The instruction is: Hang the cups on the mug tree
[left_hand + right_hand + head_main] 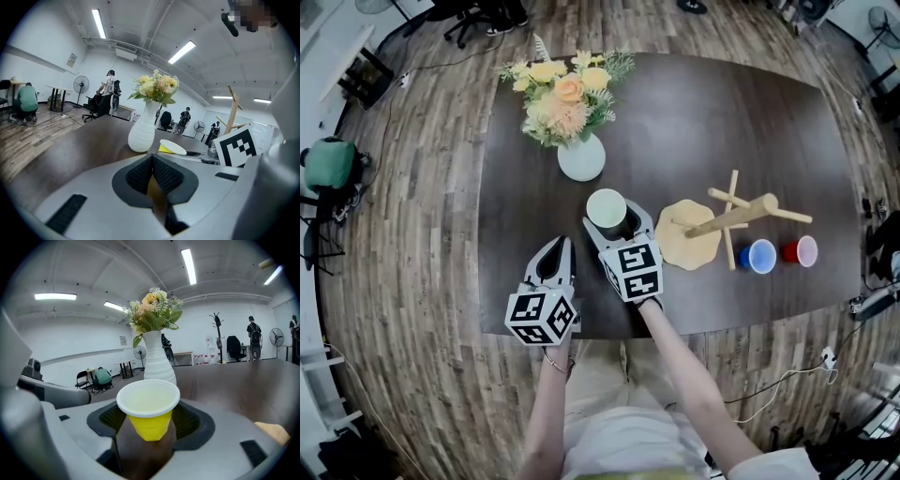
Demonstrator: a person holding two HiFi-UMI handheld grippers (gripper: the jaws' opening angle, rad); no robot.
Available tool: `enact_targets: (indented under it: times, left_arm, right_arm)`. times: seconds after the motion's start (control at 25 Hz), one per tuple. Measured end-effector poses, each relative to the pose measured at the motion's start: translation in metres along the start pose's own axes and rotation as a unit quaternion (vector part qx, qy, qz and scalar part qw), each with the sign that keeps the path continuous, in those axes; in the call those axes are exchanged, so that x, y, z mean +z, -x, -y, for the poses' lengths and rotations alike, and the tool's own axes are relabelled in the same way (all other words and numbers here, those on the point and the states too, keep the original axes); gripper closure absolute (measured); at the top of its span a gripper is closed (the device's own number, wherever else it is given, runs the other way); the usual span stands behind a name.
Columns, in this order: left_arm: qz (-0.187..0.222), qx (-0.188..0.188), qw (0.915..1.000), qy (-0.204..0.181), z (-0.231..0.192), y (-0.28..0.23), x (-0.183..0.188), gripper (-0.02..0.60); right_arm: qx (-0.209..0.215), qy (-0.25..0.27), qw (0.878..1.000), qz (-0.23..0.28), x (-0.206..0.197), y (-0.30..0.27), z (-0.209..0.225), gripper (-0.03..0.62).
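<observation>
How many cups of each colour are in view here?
Yellow cup: 1
Blue cup: 1
Red cup: 1
Total: 3

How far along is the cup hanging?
Nothing looks hung: the mug tree has bare pegs. In hand: the yellow cup stands between the open jaws of the right gripper. Still to do: that cup, plus the blue cup and red cup beside the tree.
</observation>
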State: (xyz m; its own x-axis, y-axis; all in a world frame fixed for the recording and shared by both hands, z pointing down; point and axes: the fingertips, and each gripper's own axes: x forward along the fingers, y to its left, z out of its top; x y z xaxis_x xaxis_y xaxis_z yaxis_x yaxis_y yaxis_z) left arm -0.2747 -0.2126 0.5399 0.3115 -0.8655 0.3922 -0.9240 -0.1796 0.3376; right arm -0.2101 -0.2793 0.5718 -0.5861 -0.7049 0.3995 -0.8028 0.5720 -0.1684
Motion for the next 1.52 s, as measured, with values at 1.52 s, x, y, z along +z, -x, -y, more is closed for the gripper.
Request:
enact_targets:
  times: [1.52]
  left_arm:
    - [0.098, -0.098, 0.9874, -0.077, 0.079, 0.044, 0.111, 0.558]
  right_arm:
    - [0.083, -0.281, 0.91, 0.292, 0.18, 0.144, 0.009, 0.289]
